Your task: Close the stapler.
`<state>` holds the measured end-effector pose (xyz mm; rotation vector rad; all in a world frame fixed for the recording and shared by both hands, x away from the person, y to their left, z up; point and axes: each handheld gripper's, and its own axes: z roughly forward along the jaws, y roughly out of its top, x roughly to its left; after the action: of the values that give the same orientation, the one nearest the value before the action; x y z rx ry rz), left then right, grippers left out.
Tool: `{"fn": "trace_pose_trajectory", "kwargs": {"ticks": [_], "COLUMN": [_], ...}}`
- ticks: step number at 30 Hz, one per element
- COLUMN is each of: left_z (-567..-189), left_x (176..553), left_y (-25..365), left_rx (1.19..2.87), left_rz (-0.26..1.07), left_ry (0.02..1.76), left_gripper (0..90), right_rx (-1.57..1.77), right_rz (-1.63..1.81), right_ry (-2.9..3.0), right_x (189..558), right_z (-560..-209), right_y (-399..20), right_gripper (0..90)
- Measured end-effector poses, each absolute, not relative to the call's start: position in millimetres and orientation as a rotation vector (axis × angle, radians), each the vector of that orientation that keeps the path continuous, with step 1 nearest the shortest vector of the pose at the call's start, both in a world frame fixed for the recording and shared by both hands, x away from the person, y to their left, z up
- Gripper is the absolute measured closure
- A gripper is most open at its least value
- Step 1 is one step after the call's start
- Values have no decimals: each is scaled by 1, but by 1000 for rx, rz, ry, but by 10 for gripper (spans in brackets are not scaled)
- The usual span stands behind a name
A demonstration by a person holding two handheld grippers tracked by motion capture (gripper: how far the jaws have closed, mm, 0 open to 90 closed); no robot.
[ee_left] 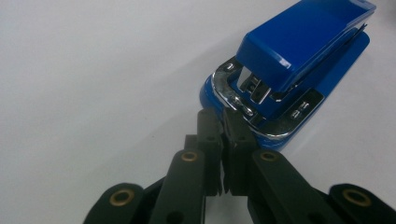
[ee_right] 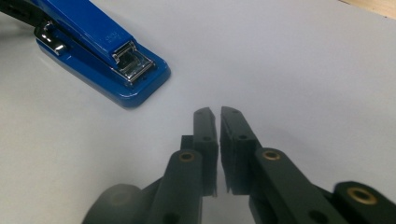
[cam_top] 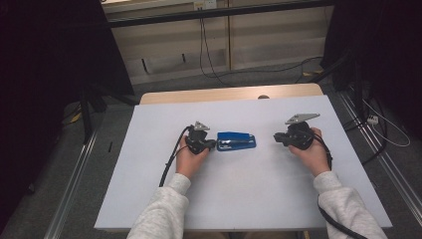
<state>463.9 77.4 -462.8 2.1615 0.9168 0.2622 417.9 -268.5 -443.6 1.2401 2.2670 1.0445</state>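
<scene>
High view showed the blue stapler (cam_top: 237, 141) lying mid-bench (cam_top: 149, 164), not yet picked up. The left hand-held gripper (cam_top: 213, 145) touched its end, jaws pressed together on nothing. The right hand-held gripper (cam_top: 276, 139) waited nearby, jaws a crack apart and empty.

The high view is dim, its outer corners falling to near black around the pale worktop (cam_top: 239, 199), which takes soft, even light. Beside the stapler (ee_left: 299, 60) small glints mark its chrome. Both gripper views blur at their lower edges, with faint shadows.
</scene>
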Motion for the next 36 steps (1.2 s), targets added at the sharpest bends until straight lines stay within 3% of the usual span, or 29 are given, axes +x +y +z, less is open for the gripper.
{"fn": "trace_pose_trajectory", "kwargs": {"ticks": [5,14,16,19,27,36], "left_z": [-463,-450,-447,-444,-440,-437], "left_x": [464,457,452,442,418,399], "left_y": [78,91,94,101,126,153], "left_rx": [2148,2107,2107,2096,2057,2011], "left_rz": [257,243,223,211,191,181], "left_ry": [931,963,944,936,924,913], "left_gripper": [814,459,432,322,216,161], "right_rx": [1264,1293,1287,1283,1274,1210], "right_rz": [1078,1139,1150,1165,1158,1116], "right_ry": [2262,2252,2255,2261,2277,2329], "right_x": [417,410,408,404,387,366], "right_z": [-444,-440,-438,-435,-433,-430], "right_y": [-268,-268,-266,-264,-263,-259], "right_gripper": [689,529,489,416,285,219]}}
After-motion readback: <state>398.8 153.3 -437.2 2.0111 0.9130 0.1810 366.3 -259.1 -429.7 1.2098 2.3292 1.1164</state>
